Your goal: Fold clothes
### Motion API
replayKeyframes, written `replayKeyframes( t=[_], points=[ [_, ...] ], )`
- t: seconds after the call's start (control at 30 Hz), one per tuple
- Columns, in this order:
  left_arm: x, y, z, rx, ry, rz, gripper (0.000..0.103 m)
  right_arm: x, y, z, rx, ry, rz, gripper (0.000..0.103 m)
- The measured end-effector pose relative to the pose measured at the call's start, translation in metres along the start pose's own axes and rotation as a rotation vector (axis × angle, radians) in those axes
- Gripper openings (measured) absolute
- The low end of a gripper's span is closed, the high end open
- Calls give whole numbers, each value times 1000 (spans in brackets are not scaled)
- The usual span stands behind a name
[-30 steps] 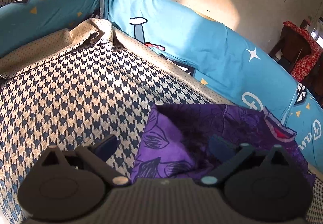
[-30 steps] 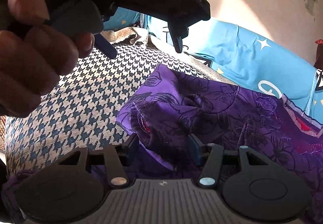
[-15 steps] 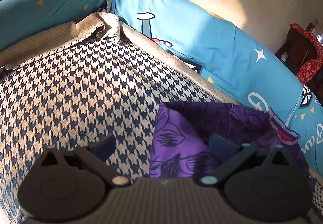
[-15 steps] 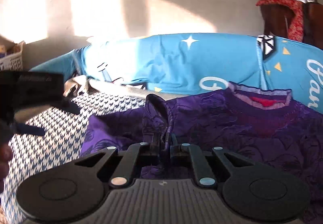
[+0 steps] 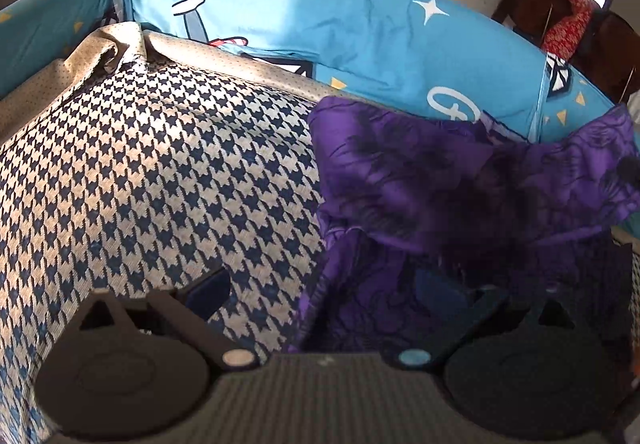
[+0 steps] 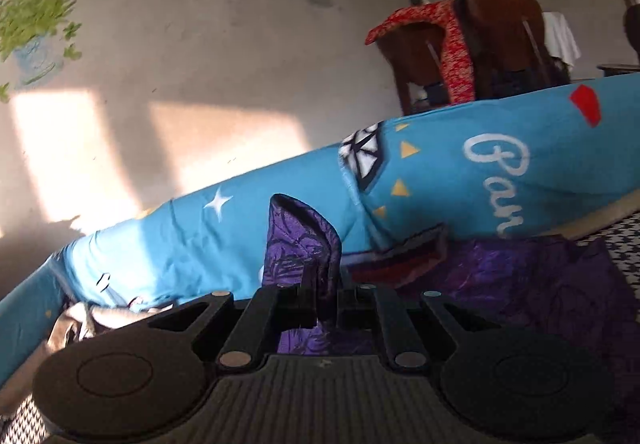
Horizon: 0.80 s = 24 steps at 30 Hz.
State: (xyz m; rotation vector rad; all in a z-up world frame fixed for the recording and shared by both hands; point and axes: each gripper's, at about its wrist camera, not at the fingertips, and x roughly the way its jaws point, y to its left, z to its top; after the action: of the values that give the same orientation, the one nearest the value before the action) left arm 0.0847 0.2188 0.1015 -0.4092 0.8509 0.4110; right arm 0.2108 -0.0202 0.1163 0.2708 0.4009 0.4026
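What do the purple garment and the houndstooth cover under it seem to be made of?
Purple garment: thin, soft woven cloth with a slight sheen, likely synthetic or cotton blend; it drapes and creases, with dark floral print. Houndstooth cover: thicker matte weave with visible ribbed texture.

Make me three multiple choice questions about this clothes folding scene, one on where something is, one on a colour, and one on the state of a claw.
1. Where does the purple garment lie?
A. On the houndstooth cover, in front of the blue cushions
B. Inside a laundry basket
C. Draped over the wooden chair

2. What colour is the cloth draped over the chair?
A. Green
B. Red
C. White

3. What state is the right claw in?
A. Wide open over bare cover
B. Shut on nothing
C. Shut on a fold of the purple garment

Answers:
1 A: the left wrist view shows it on the houndstooth cover against the blue cushions.
2 B: the right wrist view shows red patterned cloth on the chair.
3 C: purple fabric stands up pinched between its closed fingers.
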Motion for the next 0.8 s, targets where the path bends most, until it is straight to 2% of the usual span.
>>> replayKeyframes(
  t=[0.07,0.2,0.37,0.6,0.8],
  points=[
    [5,-4,-2,7,15,8,102,-7,-17,8,24,-41,-92,10],
    [15,-10,-4,10,35,23,102,-9,-48,15,87,-25,-187,10],
    [30,-18,-10,23,60,35,102,-10,-64,10,91,20,-201,10],
    [46,-27,-7,34,11,65,102,-18,-68,15,76,-6,-180,10],
    [63,-31,-4,11,-10,69,102,-15,-84,11,121,39,-190,10]
  ],
)
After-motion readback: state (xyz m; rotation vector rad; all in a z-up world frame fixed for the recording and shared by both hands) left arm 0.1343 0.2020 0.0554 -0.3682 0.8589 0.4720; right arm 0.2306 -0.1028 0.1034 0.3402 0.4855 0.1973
